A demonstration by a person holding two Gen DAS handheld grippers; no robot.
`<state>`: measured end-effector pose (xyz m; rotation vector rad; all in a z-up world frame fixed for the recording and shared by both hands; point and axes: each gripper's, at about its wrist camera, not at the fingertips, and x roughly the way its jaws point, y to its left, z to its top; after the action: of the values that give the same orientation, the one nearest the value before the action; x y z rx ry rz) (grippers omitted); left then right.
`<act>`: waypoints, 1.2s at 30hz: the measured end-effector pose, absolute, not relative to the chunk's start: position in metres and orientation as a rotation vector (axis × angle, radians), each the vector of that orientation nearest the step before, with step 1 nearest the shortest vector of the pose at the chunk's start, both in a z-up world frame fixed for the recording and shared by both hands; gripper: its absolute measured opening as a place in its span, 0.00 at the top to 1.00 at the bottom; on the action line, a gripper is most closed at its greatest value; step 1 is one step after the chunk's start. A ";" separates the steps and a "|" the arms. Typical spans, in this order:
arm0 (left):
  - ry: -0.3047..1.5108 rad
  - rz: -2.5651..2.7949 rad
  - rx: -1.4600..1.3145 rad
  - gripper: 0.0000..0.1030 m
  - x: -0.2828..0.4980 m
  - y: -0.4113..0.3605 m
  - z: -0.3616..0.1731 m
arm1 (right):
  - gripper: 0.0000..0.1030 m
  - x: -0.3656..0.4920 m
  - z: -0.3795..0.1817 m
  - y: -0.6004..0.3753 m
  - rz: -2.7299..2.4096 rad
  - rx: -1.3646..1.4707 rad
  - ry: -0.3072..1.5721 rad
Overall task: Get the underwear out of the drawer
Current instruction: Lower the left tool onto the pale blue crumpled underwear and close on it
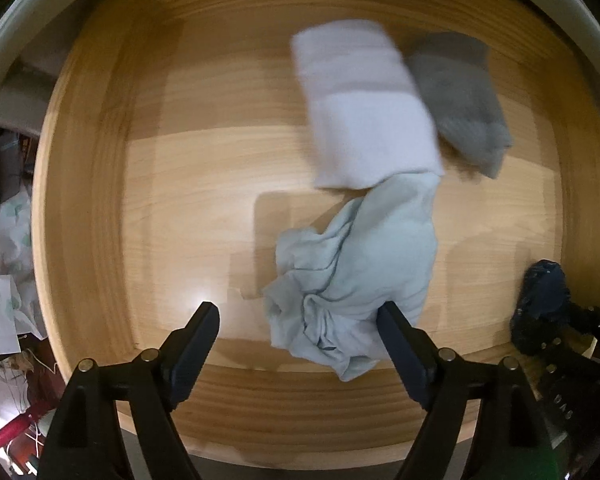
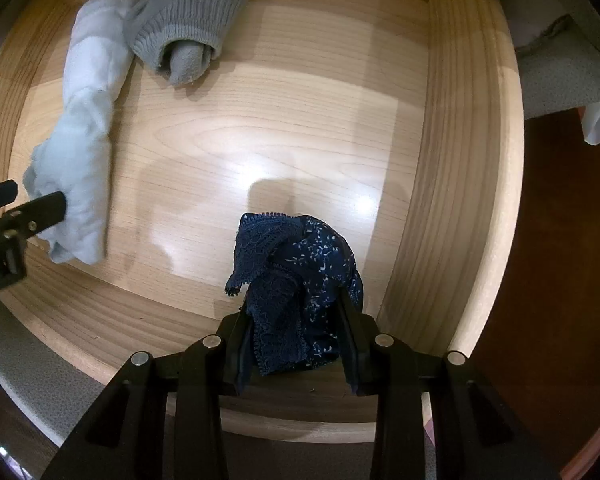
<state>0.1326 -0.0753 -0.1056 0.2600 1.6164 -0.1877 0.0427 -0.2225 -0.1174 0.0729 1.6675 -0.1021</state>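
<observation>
The drawer (image 2: 452, 184) is showing light wood walls on all sides; most of its floor is lying bare between 9 and 12 o'clock in the left wrist view. Four fabric items are lying or hanging inside:

1. One navy lace underwear (image 2: 296, 292), at 6 o'clock in the right wrist view, pinched by the right tongs (image 2: 296, 344).
2. One pale blue garment (image 1: 356, 272), just beside the spread, empty left tongs (image 1: 300, 340).
3. One white folded piece (image 1: 360, 100).
4. One grey rolled sock (image 2: 188, 20).
</observation>
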 end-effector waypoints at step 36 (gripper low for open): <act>1.710 -0.222 0.239 0.14 0.152 -0.079 -0.133 | 0.68 0.052 -0.120 -0.221 -0.101 0.071 1.667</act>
<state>0.1524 -0.0787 -0.1332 0.2395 1.7099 -0.2223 0.0518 -0.2207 -0.1203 0.0710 1.6675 -0.1005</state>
